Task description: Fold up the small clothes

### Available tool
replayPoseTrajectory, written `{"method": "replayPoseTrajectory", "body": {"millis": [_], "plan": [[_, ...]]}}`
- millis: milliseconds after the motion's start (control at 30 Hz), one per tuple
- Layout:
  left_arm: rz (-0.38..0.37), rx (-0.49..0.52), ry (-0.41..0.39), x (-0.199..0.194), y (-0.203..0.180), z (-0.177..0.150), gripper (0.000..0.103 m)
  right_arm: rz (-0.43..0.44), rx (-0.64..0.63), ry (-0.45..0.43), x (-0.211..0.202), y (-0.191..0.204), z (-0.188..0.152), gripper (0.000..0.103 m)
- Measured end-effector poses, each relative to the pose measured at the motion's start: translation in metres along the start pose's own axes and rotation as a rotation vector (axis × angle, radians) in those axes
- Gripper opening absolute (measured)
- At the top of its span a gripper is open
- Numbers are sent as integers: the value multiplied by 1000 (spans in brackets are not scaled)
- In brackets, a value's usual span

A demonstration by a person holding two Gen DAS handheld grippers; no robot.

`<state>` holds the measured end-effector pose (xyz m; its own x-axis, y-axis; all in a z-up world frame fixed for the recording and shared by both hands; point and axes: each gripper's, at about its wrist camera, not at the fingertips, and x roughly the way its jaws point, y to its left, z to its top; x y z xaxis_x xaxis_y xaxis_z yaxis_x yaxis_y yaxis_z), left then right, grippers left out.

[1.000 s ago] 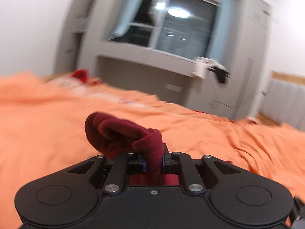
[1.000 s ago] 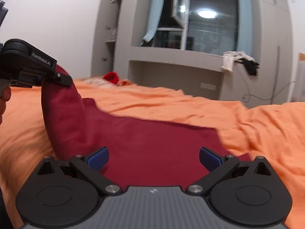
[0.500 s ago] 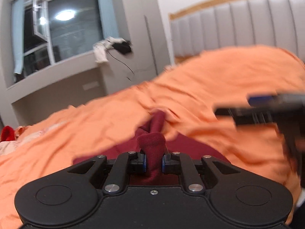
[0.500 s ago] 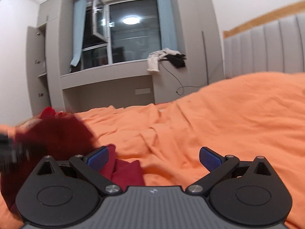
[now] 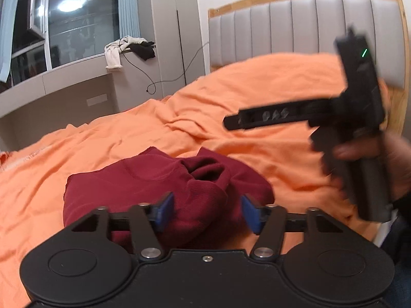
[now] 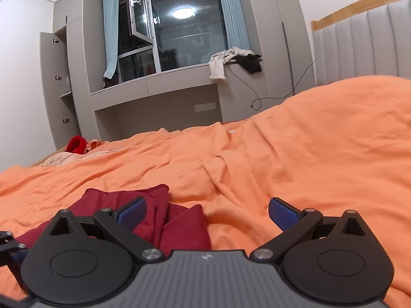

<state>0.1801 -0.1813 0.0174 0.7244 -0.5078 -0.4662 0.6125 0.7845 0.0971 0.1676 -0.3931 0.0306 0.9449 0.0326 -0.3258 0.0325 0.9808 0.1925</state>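
A dark red garment (image 5: pixel 143 179) lies bunched and folded over on the orange bedspread (image 5: pixel 257 89). My left gripper (image 5: pixel 206 213) sits low over its near edge. Its jaws are opening, and a rolled hump of the red cloth lies loose between the blue pads (image 5: pixel 164 209) without being pinched. In the left wrist view a hand holds the right gripper up at the right, blurred, with one finger (image 5: pixel 257 118) pointing left above the bed. In the right wrist view my right gripper (image 6: pixel 206 211) stands open and empty, with the red garment (image 6: pixel 179 220) under its left finger.
A grey padded headboard (image 5: pixel 295 25) with a wooden frame stands at the right. Beyond the bed are a window ledge with a white and a black garment (image 6: pixel 231 63), a trailing cable and an open wardrobe (image 6: pixel 59 82). A bright red item (image 6: pixel 75 143) lies at the bed's far end.
My left gripper swung right and down with the red cloth pinched, then its jaws parted and the cloth dropped onto the garment. The right gripper swung right, off the spread garment.
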Motion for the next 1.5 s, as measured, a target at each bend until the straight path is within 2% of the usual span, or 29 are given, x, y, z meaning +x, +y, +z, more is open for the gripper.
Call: {"method": "replayPoseTrajectory", "body": {"millis": [67, 133, 167, 300, 400, 533, 600, 700, 800, 933, 1133, 1300, 1367, 1433, 1500], "plan": [[-3, -37, -20, -11, 5, 1, 75, 29, 1, -2, 6, 0, 1, 103], [14, -77, -46, -22, 13, 2, 94, 50, 10, -9, 11, -1, 2, 103], [35, -96, -56, -26, 18, 2, 96, 69, 15, -4, 16, -2, 2, 103], [124, -180, -65, -36, 44, 3, 99, 134, 38, 35, 39, -4, -1, 103], [219, -261, -63, -37, 72, 2, 101, 178, 39, 59, 55, -1, 0, 103], [256, -418, -87, -38, 114, -7, 102, 272, -1, 49, 69, 8, 4, 103], [258, -505, -85, -35, 132, -16, 102, 314, -26, 43, 72, 13, 5, 102], [214, -608, -61, -27, 150, -33, 102, 357, -58, 79, 79, 23, 5, 92], [172, -664, -9, -12, 160, -47, 102, 378, -104, 120, 89, 34, 2, 81], [134, -694, -4, -4, 164, -55, 102, 391, -139, 175, 105, 40, -2, 68], [105, -708, 43, 12, 165, -66, 102, 465, -25, 237, 122, 26, -8, 61], [112, -684, 51, 15, 162, -67, 102, 469, 34, 275, 132, 20, -10, 60], [114, -679, 52, 15, 160, -68, 102, 460, 42, 273, 131, 20, -10, 51], [117, -671, 55, 16, 159, -69, 102, 458, 34, 265, 128, 22, -10, 34], [119, -667, 56, 16, 158, -69, 102, 456, 8, 253, 123, 26, -9, 29]]}}
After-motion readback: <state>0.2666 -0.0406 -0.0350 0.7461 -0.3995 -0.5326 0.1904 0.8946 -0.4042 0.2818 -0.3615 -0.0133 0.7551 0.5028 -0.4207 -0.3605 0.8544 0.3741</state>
